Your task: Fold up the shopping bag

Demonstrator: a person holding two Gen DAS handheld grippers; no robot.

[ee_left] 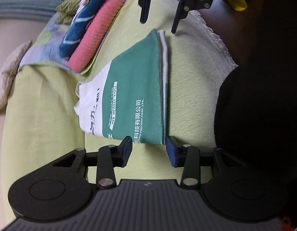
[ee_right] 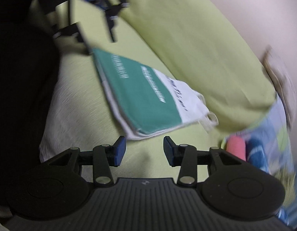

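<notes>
green-and-white cloth shopping bag (ee_left: pixel 133 94) folded flat on yellow-green bed cover (ee_left: pixel 188 88) | left gripper (ee_left: pixel 149 150) and right gripper (ee_right: pixel 144 149) fingers spread, empty | folding looks finished

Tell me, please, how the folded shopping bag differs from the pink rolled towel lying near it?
The shopping bag is folded flat, green and white with printed lettering; the pink towel is rolled into a thick, plain, ribbed tube. The bag lies alone on the yellow-green sheet, while the towel lies on a patterned cloth against a blue towel. Both are fabric, and neither is gripped.
</notes>
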